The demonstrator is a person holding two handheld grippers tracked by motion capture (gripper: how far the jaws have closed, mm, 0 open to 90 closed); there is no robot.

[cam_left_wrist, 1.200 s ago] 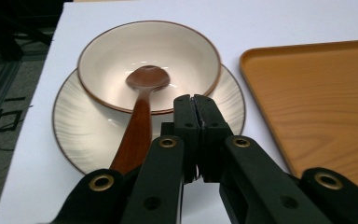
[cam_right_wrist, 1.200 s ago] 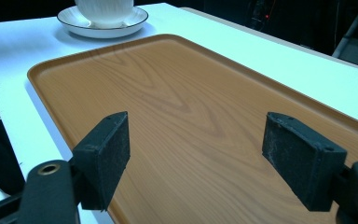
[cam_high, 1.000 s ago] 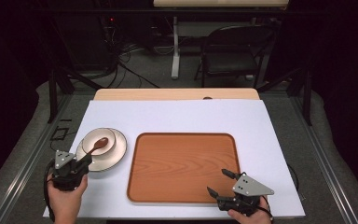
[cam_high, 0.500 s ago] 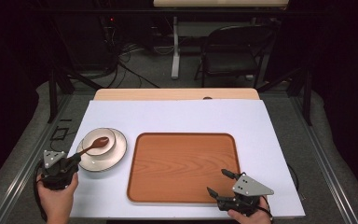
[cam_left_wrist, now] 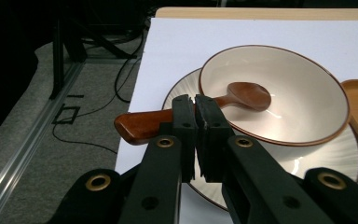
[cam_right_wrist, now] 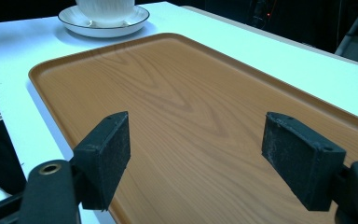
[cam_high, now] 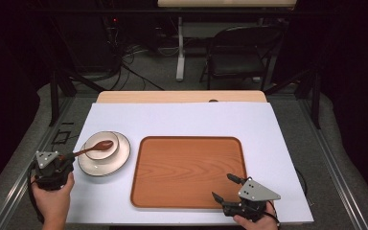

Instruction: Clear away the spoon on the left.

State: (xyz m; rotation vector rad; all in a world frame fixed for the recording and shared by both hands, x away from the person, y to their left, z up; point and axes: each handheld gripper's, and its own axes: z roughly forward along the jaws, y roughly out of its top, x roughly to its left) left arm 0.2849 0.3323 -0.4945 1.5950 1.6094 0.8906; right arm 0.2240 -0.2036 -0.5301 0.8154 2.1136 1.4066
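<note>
- The left gripper has its jaws pressed together just short of the wooden spoon, gripping nothing.
- The spoon's head rests in the bowl, which sits on a plate.
- The wooden tray lies empty, probably as a destination.
- The right gripper waits over the tray's near edge, jaws spread.

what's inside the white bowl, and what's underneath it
Inside the bowl lies the head of a brown wooden spoon; its handle sticks out over the rim. Under the bowl sits a white plate. The bowl covers the plate's middle.
</note>
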